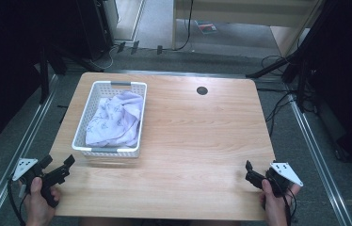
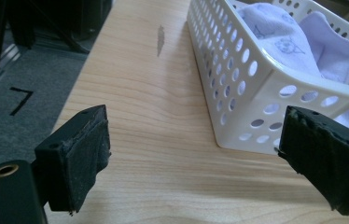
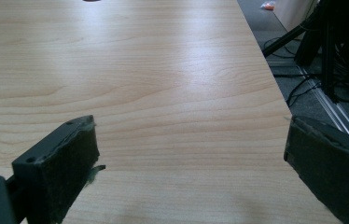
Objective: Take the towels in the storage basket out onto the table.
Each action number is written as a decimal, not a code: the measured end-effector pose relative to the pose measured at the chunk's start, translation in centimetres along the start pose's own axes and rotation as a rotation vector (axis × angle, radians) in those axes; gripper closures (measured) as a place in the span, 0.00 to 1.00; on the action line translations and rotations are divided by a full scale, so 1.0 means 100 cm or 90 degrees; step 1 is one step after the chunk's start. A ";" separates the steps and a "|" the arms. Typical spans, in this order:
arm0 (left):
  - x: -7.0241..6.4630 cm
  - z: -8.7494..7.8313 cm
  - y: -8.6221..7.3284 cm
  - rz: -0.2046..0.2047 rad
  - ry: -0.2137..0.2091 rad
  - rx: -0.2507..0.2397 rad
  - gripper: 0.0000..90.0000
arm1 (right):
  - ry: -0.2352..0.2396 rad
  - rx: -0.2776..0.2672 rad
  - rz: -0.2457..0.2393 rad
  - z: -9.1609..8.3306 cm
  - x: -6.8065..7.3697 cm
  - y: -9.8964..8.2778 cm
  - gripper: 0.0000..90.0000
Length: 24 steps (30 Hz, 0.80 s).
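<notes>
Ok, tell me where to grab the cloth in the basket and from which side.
Take the cloth at its raised, crumpled folds near the middle, coming straight down from above. The basket walls surround it on every side, so only the open top gives access, and the bunched folds offer something to pinch. The open left gripper sits nearest.

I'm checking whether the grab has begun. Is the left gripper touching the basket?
Apart. In the left gripper view, bare table shows between the open left gripper and the basket; the high view shows the same gap.
</notes>
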State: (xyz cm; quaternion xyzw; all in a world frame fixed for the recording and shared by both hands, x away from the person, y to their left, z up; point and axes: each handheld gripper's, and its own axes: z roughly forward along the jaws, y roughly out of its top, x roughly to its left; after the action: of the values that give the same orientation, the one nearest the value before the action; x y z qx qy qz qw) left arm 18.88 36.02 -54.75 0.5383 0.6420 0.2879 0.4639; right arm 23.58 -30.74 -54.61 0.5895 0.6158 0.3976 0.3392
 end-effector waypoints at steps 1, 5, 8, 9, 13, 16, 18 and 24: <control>0.001 -0.001 0.000 -0.004 0.003 -0.005 0.11 | 0.000 0.000 0.000 0.000 0.000 0.000 0.04; -0.001 -0.008 0.003 0.001 0.038 -0.027 0.16 | 0.007 -0.003 -0.012 -0.001 0.001 0.000 0.04; -0.006 -0.011 0.007 0.017 0.036 -0.030 0.16 | 0.008 -0.001 -0.016 -0.001 0.002 0.000 0.04; -0.010 -0.013 0.012 0.014 0.031 -0.036 0.16 | 0.009 0.000 -0.016 -0.001 0.002 0.000 0.04; -0.016 -0.013 0.019 0.020 0.010 -0.023 0.16 | 0.008 -0.001 -0.016 0.000 0.002 0.000 0.04; -0.026 -0.015 0.025 0.044 0.012 -0.017 0.16 | 0.007 0.000 -0.015 -0.001 0.002 0.000 0.05; -0.035 -0.017 0.031 0.063 0.013 -0.004 0.16 | 0.007 0.001 -0.017 -0.001 0.003 -0.001 0.05; -0.060 -0.015 0.051 0.093 -0.010 0.048 0.14 | 0.010 0.000 -0.014 -0.001 0.002 -0.001 0.05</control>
State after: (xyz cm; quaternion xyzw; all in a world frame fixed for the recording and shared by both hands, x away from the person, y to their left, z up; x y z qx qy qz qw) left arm 19.64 31.77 -48.04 0.6032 0.6077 0.2923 0.4259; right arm 23.46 -30.55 -54.61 0.5794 0.6249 0.3987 0.3390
